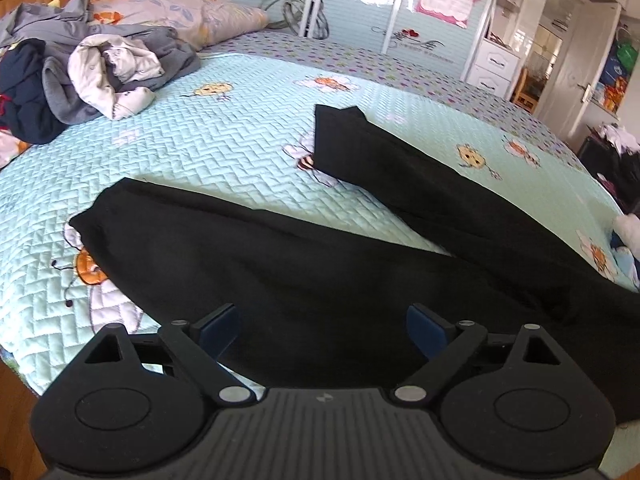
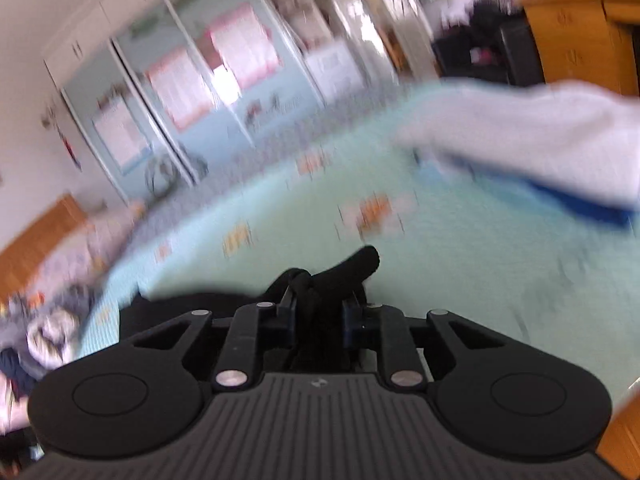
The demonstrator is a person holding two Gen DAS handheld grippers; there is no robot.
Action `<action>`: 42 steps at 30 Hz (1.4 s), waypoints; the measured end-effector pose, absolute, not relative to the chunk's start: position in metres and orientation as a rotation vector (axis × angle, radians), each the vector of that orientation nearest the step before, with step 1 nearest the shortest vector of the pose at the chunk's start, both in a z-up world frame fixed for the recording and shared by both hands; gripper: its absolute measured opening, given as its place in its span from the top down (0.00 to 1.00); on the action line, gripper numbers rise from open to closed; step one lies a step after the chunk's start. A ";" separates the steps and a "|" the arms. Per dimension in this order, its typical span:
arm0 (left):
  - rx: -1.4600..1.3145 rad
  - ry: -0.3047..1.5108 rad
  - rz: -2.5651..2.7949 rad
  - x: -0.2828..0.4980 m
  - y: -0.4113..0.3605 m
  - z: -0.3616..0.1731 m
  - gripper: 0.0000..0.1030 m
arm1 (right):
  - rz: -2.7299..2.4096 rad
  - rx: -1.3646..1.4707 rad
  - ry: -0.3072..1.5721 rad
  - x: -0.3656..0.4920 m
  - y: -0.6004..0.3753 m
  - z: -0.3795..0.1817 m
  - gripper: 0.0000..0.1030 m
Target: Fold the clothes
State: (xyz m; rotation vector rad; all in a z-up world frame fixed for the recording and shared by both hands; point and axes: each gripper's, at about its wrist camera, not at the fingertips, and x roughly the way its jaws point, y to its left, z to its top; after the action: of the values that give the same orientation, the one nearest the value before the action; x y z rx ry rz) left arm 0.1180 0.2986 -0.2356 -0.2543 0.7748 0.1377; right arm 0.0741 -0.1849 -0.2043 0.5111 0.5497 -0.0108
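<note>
Here, your right gripper (image 2: 319, 314) is pinched down on a bunched fold of the black trousers (image 1: 280, 264), a dark nub of cloth poking out past its pads; that looks like the waist end, gathered so the garment can be lifted and drawn over. Your left gripper (image 1: 322, 328) stands wide with nothing between its pads, poised just above the near trouser leg, probably ready to take a second hold. The trousers lie on the bed (image 1: 224, 148) with both legs splayed apart in a V, cuffs toward the headboard side. Between and beyond the legs the quilt is bare, so you have room to bring one leg onto the other. Mind the heap of unfolded clothes (image 1: 92, 76) well off toward the pillow (image 1: 180, 12), and the white and blue laundry (image 2: 540, 148) nearer the right edge.
</note>
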 end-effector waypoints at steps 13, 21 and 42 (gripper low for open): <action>-0.244 0.815 0.158 0.128 0.301 -0.253 0.10 | -0.192 0.480 0.575 0.058 -0.221 -0.237 0.48; -0.228 0.836 0.115 0.135 0.287 -0.260 0.10 | 0.045 0.286 0.526 0.139 -0.219 -0.229 0.47; -0.247 0.882 0.140 0.147 0.294 -0.277 0.09 | 0.299 0.348 0.811 0.271 -0.176 -0.292 0.56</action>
State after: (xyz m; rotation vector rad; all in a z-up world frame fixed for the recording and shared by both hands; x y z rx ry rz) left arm 0.1472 0.2938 -0.2771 -0.2471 0.8821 0.1399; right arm 0.2715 -0.1756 -0.2915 0.3483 0.8115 0.2991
